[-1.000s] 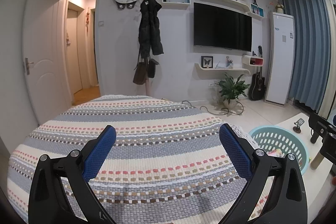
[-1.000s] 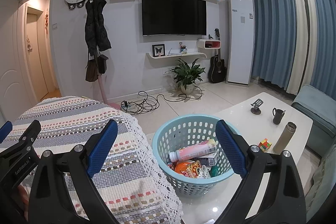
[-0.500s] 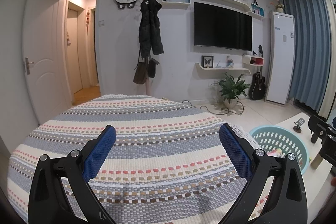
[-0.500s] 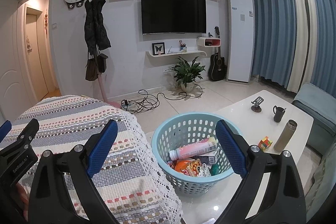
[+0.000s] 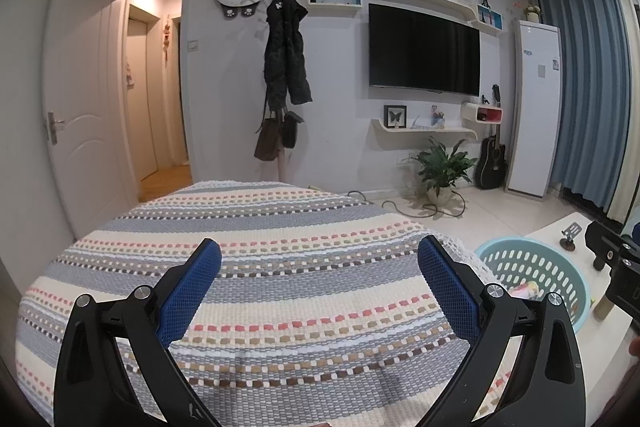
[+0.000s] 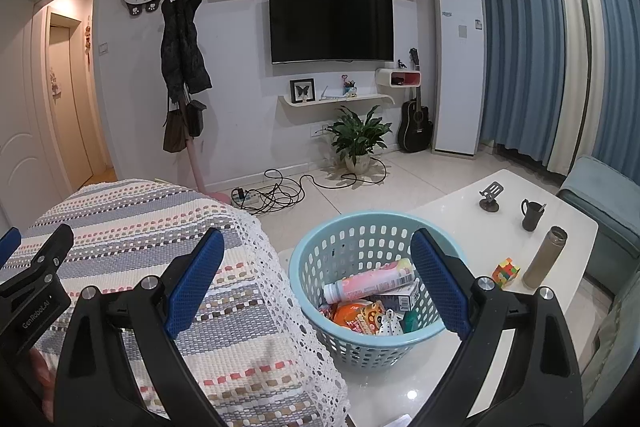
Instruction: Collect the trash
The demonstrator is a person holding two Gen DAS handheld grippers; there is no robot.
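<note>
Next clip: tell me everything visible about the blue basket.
The basket is round, pale blue, plastic-looking, with rows of oblong holes in its wall and a solid rim. It stands upright on the white table, next to the striped cloth. Inside lie a pink bottle on its side, an orange snack packet, a small carton and other wrappers. The right gripper hovers open in front of it; neither finger touches it. The left view shows only its rim and far wall.

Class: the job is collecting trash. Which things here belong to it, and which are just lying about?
Job: light blue basket, pink bottle, orange snack packet, small carton.

Lying about: puzzle cube, flask, dark mug, phone stand.
</note>
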